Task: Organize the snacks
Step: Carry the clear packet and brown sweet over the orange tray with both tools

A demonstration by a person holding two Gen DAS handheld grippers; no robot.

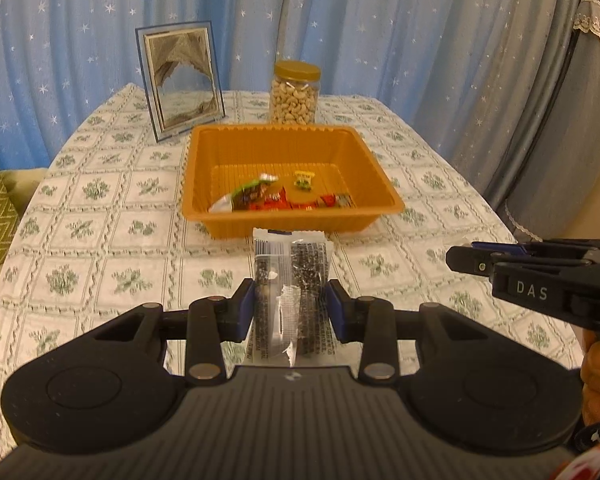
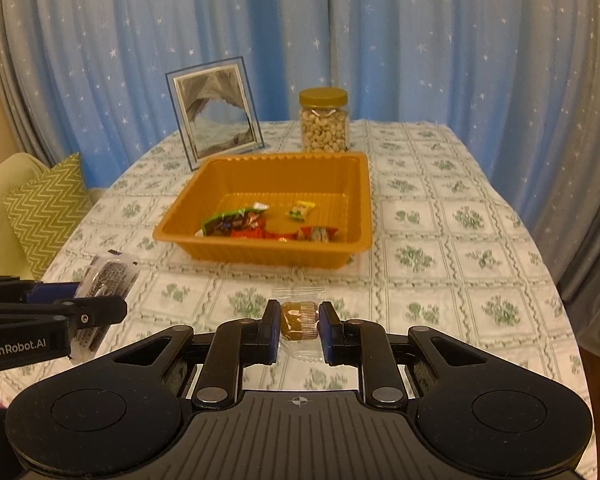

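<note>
An orange tray [image 1: 204,168] [image 2: 364,200] sits mid-table and holds several wrapped snacks [image 1: 260,196] [image 2: 240,222]. My left gripper [image 1: 292,304] is shut on a long clear packet with dark contents [image 1: 290,280], held above the cloth in front of the tray; the packet also shows in the right wrist view [image 2: 108,276]. My right gripper [image 2: 299,322] is shut on a small clear-wrapped brown cake [image 2: 298,318], near the table's front. The right gripper shows at the right edge of the left wrist view [image 1: 466,260].
A jar of cashews [image 1: 295,94] [image 2: 324,122] and a picture frame [image 1: 180,80] [image 2: 216,112] stand behind the tray. A floral tablecloth [image 1: 100,220] [image 2: 460,240] covers the table. A chevron cushion [image 2: 48,212] lies at the left; blue curtains hang behind.
</note>
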